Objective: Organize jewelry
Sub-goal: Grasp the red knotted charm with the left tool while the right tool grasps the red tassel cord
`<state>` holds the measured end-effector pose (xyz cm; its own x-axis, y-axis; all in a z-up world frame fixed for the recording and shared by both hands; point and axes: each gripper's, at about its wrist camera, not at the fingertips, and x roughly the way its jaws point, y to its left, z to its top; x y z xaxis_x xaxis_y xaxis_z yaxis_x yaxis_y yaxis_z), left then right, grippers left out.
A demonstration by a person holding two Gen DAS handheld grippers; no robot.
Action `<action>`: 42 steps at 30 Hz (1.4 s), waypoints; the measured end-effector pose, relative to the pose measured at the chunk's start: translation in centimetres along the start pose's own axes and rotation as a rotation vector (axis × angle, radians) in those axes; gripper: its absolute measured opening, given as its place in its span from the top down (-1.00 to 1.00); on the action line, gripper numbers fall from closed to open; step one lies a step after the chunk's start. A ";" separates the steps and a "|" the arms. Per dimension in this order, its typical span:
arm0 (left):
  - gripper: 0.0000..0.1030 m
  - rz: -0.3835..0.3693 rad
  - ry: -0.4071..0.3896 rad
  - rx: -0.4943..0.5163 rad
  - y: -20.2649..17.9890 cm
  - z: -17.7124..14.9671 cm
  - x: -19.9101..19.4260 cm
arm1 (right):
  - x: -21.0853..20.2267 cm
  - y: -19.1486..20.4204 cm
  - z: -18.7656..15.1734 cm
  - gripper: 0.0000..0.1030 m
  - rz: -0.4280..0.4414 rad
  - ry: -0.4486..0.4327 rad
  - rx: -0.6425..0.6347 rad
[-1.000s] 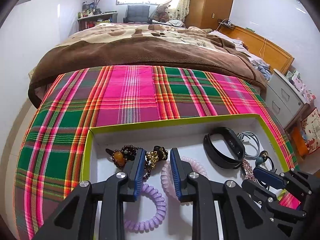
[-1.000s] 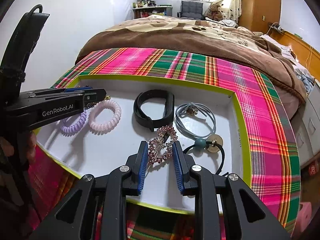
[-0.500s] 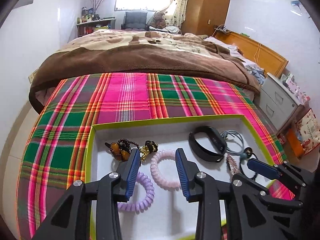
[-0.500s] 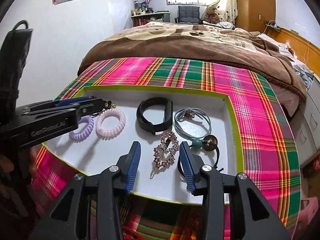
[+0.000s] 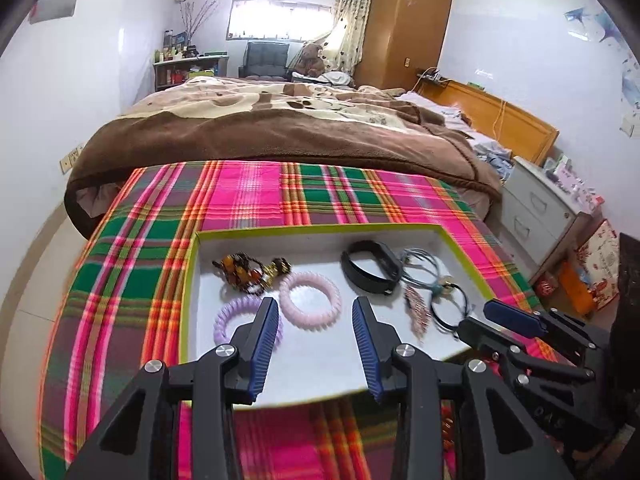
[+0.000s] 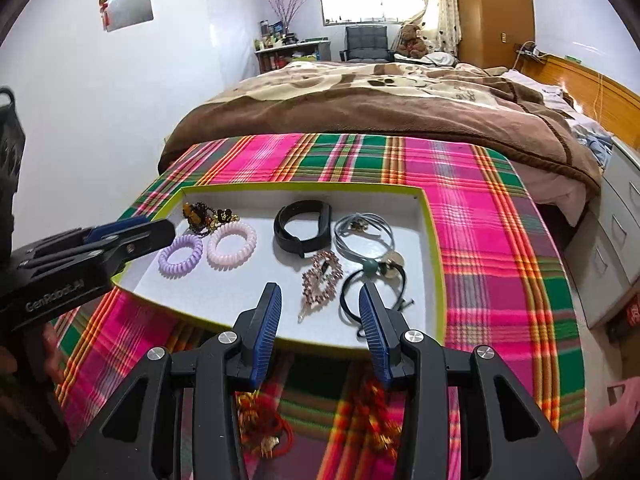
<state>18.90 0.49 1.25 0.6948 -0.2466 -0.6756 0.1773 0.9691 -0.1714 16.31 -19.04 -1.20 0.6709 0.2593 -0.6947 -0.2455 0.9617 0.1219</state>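
A white tray with a lime rim (image 5: 320,229) lies on the plaid blanket. It holds a purple coil tie (image 5: 228,316), a pink coil tie (image 5: 310,294), an amber bead bracelet (image 5: 240,272), a black band (image 5: 370,270), a grey cord tie (image 5: 420,266), a rhinestone clip (image 6: 322,280) and a black hair tie (image 6: 372,292). My left gripper (image 5: 315,306) hovers near the tray's front edge, above the coils. Its jaws are opening and nothing is between them. My right gripper (image 6: 319,291) hangs open and empty, short of the clip.
Red and gold cords (image 6: 264,428) lie on the plaid blanket (image 6: 492,240) in front of the tray, under the right gripper. A brown bedcover (image 5: 280,132) lies beyond the plaid. Grey drawers (image 5: 536,208) stand at the right.
Both grippers have opened wide and drawn back and up from the tray. The coil ties and the rhinestone clip that lay between the fingers now lie free in the tray.
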 end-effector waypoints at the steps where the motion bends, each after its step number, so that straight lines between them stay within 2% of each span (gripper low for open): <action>1: 0.26 -0.001 0.000 0.002 -0.2 -0.2 -0.3 | -0.4 -0.2 -0.2 0.19 0.000 -0.003 0.004; 5: 0.26 0.025 -0.014 0.027 -1.2 -1.2 -1.7 | -1.4 -0.9 -1.1 0.19 -0.005 -0.010 0.017; 14: 0.25 -0.028 -0.015 0.017 -2.3 -3.8 -3.6 | -3.6 -3.3 -3.2 0.19 -0.029 -0.011 0.018; 18: 0.25 -0.022 0.002 0.027 -2.9 -5.0 -3.5 | -3.9 -4.8 -4.1 0.19 -0.066 0.007 0.017; 23: 0.25 -0.048 0.027 0.019 -3.4 -6.3 -3.0 | -3.5 -6.2 -5.2 0.19 -0.030 0.047 0.043; 27: 0.25 -0.055 0.043 0.030 -3.8 -7.0 -2.8 | -2.9 -5.9 -5.7 0.19 0.049 0.088 0.031; 29: 0.25 -0.055 0.048 0.027 -3.8 -7.2 -2.7 | -2.6 -5.6 -5.9 0.18 0.057 0.094 0.017; 31: 0.25 -0.057 0.055 0.022 -3.8 -7.3 -2.6 | -2.3 -5.3 -5.9 0.04 0.056 0.104 0.008; 33: 0.25 -0.055 0.057 0.023 -3.9 -7.5 -2.6 | -2.0 -5.0 -5.9 0.03 0.065 0.113 -0.002; 42: 0.25 -0.065 0.073 0.015 -3.9 -7.7 -2.4 | -0.6 -3.4 -6.0 0.03 -0.007 0.144 -0.097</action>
<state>11.17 -2.68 -1.96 0.6289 -0.3082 -0.7138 0.2317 0.9507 -0.2063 12.58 -22.95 -5.45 0.5678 0.2302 -0.7903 -0.3118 0.9487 0.0523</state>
